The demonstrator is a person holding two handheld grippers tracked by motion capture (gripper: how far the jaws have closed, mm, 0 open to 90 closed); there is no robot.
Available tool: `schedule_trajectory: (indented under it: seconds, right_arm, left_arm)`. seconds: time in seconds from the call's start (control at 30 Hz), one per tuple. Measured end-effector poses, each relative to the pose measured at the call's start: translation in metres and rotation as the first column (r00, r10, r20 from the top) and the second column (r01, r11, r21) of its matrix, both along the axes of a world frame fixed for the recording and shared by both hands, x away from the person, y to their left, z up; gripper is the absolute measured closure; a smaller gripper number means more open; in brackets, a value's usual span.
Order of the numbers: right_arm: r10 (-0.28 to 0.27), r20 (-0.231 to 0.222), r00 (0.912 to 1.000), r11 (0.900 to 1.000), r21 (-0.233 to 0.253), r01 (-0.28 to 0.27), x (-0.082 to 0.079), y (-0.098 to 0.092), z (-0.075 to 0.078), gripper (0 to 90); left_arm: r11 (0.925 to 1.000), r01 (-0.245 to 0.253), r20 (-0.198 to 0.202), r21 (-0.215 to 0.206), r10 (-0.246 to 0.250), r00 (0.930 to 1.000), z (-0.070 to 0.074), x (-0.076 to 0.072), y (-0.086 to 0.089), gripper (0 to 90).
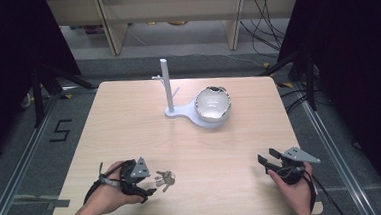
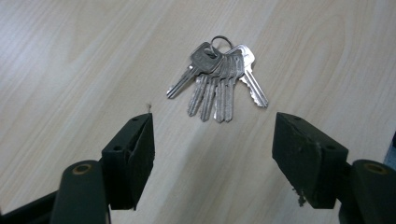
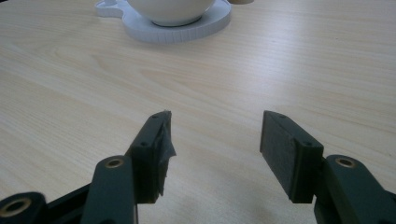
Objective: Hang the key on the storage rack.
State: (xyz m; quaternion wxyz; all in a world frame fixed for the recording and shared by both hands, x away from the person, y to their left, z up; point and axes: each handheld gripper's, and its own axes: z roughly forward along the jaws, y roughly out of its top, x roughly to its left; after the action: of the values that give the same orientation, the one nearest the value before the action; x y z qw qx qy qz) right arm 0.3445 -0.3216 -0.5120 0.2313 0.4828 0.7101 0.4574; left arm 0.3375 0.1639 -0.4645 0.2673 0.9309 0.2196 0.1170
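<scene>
A bunch of several silver keys on a ring (image 1: 164,179) (image 2: 218,79) lies flat on the wooden table (image 1: 129,126) near its front left. My left gripper (image 1: 151,176) (image 2: 212,126) is open just short of the keys, its jaws spread on either side with nothing between them. A white stand (image 1: 167,86) has an upright post with short pegs and a round base carrying a white bowl (image 1: 212,103) (image 3: 170,10), at the table's far middle. At the front right, my right gripper (image 1: 268,156) (image 3: 215,128) stands open and empty over bare wood, facing the bowl.
The table's front edge runs just under both hands. Wooden shelving legs and loose cables (image 1: 265,17) stand on the floor beyond the far edge. Black tripod legs (image 1: 44,84) flank the table at left and right. A floor marking "5" (image 1: 59,130) lies left of the table.
</scene>
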Motion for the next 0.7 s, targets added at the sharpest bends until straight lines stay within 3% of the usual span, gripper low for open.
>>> schedule_trajectory:
  seconds: [0.1, 0.13, 0.17, 0.2, 0.3, 0.33, 0.37, 0.4, 0.47, 0.53, 0.6, 0.7]
  right_arm:
    - [0.007, 0.024, 0.9997, 1.000, -0.003, -0.007, 0.002, -0.002, -0.001, 44.1]
    - [0.014, 0.025, 0.9996, 1.000, -0.009, -0.014, 0.003, -0.003, -0.001, 44.1]
    - [0.009, 0.026, 0.9996, 1.000, -0.009, -0.008, 0.002, -0.003, -0.001, 43.9]
    - [-0.002, -0.007, 1.0000, 1.000, 0.022, 0.002, 0.001, 0.000, -0.001, 43.8]
    - [0.003, -0.009, 1.0000, 1.000, 0.004, -0.003, 0.002, 0.000, 0.000, 43.8]
    - [0.003, -0.009, 1.0000, 1.000, 0.004, -0.003, 0.002, 0.000, 0.000, 43.8]
    - [0.000, -0.016, 0.9999, 1.000, 0.006, 0.000, 0.001, 0.000, 0.000, 43.6]
    - [0.000, -0.016, 0.9999, 1.000, 0.006, 0.000, 0.001, 0.000, 0.000, 43.6]
    - [0.002, -0.016, 0.9999, 1.000, 0.009, -0.002, 0.001, 0.000, 0.000, 43.4]
    - [0.006, -0.007, 1.0000, 1.000, -0.002, -0.006, 0.002, -0.001, -0.001, 43.4]
    - [0.004, -0.011, 0.9999, 1.000, 0.001, -0.003, 0.002, -0.001, -0.001, 43.4]
    - [0.000, -0.009, 1.0000, 1.000, 0.002, 0.000, 0.003, 0.000, -0.001, 43.3]
  left_arm:
    - [0.9996, 0.000, 0.001, 0.030, 0.000, 1.0000, 0.006, 0.008, -0.002, 29.1]
    - [0.9989, 0.003, -0.014, 0.047, -0.002, 0.9999, 0.009, 0.010, -0.004, 29.1]
    - [0.9982, -0.024, -0.059, 0.055, 0.027, 0.9979, 0.011, 0.014, -0.009, 29.2]
    - [0.9964, -0.002, -0.084, 0.085, 0.009, 0.9965, 0.014, 0.019, -0.013, 29.2]
    - [0.9900, -0.006, -0.101, 0.141, 0.020, 0.9946, 0.019, 0.028, -0.027, 28.7]
    - [0.9900, -0.006, -0.101, 0.141, 0.020, 0.9946, 0.019, 0.028, -0.027, 27.5]
    - [0.9809, 0.017, -0.142, 0.194, 0.011, 0.9898, 0.019, 0.034, -0.038, 27.1]
    - [0.9809, 0.017, -0.142, 0.194, 0.011, 0.9898, 0.019, 0.034, -0.038, 27.1]
    - [0.9708, 0.040, -0.141, 0.236, -0.006, 0.9900, 0.019, 0.041, -0.051, 26.6]
    - [0.9603, 0.066, -0.171, 0.271, -0.019, 0.9851, 0.020, 0.043, -0.058, 26.1]
    - [0.9591, 0.075, -0.183, 0.273, -0.025, 0.9829, 0.020, 0.045, -0.064, 26.1]
    - [0.9515, 0.092, -0.192, 0.293, -0.036, 0.9807, 0.019, 0.048, -0.070, 26.1]
